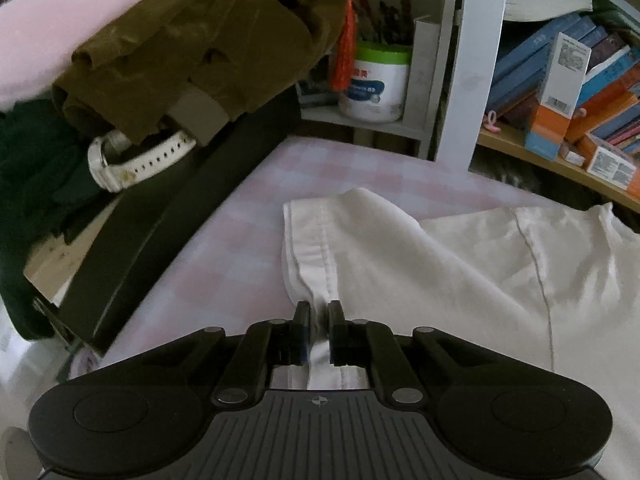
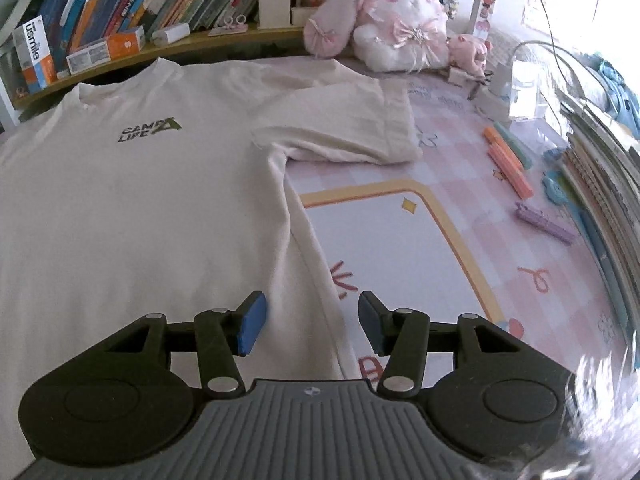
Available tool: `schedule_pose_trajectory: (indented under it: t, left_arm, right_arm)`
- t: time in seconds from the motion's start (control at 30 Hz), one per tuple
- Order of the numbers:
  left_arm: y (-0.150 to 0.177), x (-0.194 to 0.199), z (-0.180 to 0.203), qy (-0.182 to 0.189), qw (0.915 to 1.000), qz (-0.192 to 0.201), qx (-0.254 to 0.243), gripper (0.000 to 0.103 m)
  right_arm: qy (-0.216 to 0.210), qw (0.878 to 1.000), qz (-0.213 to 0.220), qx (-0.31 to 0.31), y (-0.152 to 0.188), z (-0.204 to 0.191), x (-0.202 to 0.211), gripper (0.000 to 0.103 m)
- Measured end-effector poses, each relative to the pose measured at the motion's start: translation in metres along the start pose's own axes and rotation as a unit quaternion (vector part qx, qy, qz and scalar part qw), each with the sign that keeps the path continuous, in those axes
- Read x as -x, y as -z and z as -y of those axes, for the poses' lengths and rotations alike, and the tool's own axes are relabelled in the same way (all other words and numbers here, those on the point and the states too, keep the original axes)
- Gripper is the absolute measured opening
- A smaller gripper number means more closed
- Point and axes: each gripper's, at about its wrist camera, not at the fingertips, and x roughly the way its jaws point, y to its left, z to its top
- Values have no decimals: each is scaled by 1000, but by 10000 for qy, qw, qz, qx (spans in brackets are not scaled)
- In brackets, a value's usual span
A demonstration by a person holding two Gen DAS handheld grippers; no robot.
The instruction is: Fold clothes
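Left wrist view: the left gripper (image 1: 319, 312) has its jaws pinching the stitched hem of a sleeve of the white cotton T-shirt (image 1: 460, 276); a narrow fold of cloth stands between the black pads. The sleeve runs from the jaws toward 12 o'clock and lies flat on the pink-and-white checked desk mat (image 1: 224, 248). The shirt body spreads toward 3 o'clock. At 10 o'clock an olive-brown crumpled garment (image 1: 208, 52) sits on a pile, with a white perforated watch strap (image 1: 132, 164) just below it. At 12 o'clock a white tub with a green lid (image 1: 378, 80) stands on a shelf, with a red tassel (image 1: 345, 56) hanging in front of it. Stacked books (image 1: 568, 92) fill the shelf at 2 o'clock.

Right wrist view: the right gripper (image 2: 312, 320) has its jaws spread, blue pads apart, nothing between them pressed. The side edge of the T-shirt passes under the gap; contact with the cloth cannot be told. The shirt lies front up on the desk, a small dark "CAMP LIFE" chest print (image 2: 150, 130) at 11 o'clock, the other short sleeve (image 2: 352, 120) laid out at 1 o'clock. Beyond the collar, a white-and-pink plush toy (image 2: 400, 20) sits at 12 o'clock. Orange marker pens (image 2: 508, 164) and a purple pen (image 2: 546, 222) lie at 2 o'clock on the mat.
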Motion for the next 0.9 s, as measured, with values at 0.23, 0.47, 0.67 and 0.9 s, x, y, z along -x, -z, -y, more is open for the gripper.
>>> schedule_pose_trajectory:
  t: [0.23,0.47,0.67,0.9]
  left_arm:
    - [29,51,-10,430,9990,50,-88,27]
    - [76,92,15,1516,9879,-57,-327,51]
    - [83,78,37,1639,9855,-333,-286,33]
    - [77,73,39,1702,9828,-481,-536,2]
  right_arm:
    - [-60,9998,-149,68,6,7,4,49]
    - [-208,9992,-266,-190,14,19,7,48]
    - [-202,9984,-318,-419,14,27,10,28]
    - [-737,9950,-435,-520,20,21,18,4]
